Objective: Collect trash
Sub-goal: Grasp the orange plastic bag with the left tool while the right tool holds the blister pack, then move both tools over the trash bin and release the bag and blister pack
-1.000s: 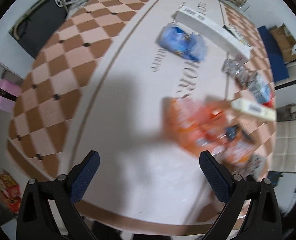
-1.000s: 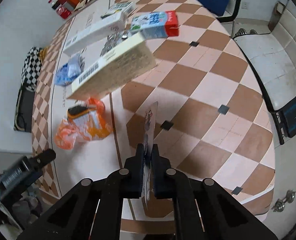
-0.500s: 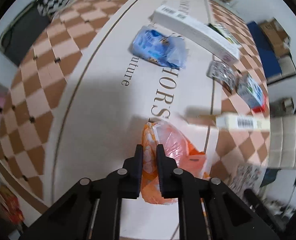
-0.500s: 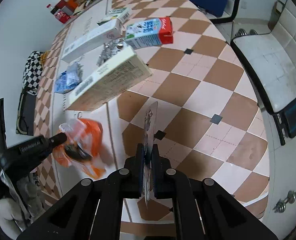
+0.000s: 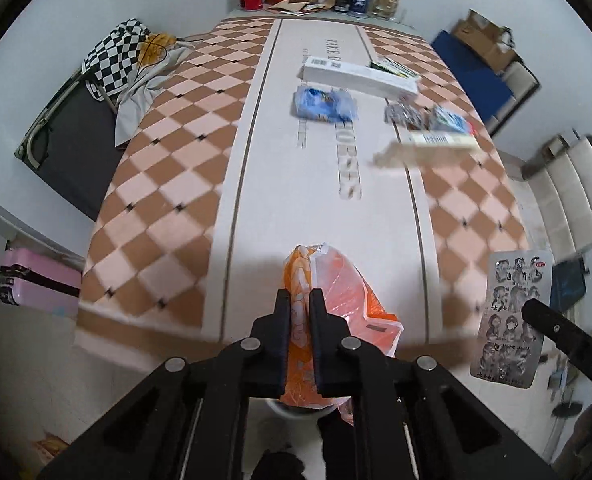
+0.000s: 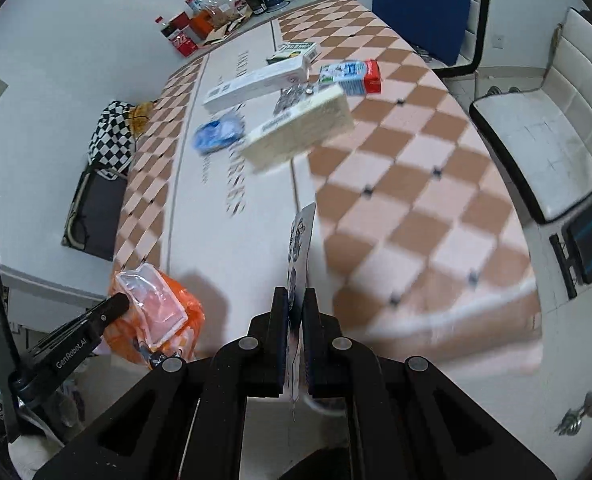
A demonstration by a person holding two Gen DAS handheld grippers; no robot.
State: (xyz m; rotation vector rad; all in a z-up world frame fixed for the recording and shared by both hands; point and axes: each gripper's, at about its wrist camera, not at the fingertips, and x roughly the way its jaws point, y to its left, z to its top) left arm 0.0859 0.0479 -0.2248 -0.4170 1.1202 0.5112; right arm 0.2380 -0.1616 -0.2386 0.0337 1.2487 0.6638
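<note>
**Orange wrapper and blister sheet both pinched at the near edge**

Orange plastic is bunching between the jaws of my left gripper (image 5: pixel 300 316), which are closing tight on the orange snack bag (image 5: pixel 336 300). I am holding it at the near edge of the checkered surface (image 5: pixel 167 184), with its lower part hanging past the rim. From the right wrist view the same bag (image 6: pixel 155 312) is sitting at the lower left with the left gripper's tip (image 6: pixel 111 306) touching it.

My right gripper (image 6: pixel 293 312) is pinching a silver blister sheet (image 6: pixel 302 240) edge-on, jaws pressed nearly together with only the sheet between them. The sheet is standing upright over the near part of the surface (image 6: pixel 416 200). In the left wrist view I am seeing its printed face (image 5: pixel 514 316) off the near right corner, with the right gripper's finger (image 5: pixel 556 328) across it.

Further out, more trash is lying on the surface: a blue crumpled packet (image 5: pixel 324 105), a long white box (image 5: pixel 360 74), a bit of crinkled foil (image 5: pixel 404 114), and a blue and red carton (image 6: pixel 354 77) on its side. A cream box (image 6: pixel 300 132) is blurring near the middle; I cannot tell whether it is resting on the surface. Bottles and cans (image 6: pixel 183 36) are standing at the far end.
</note>
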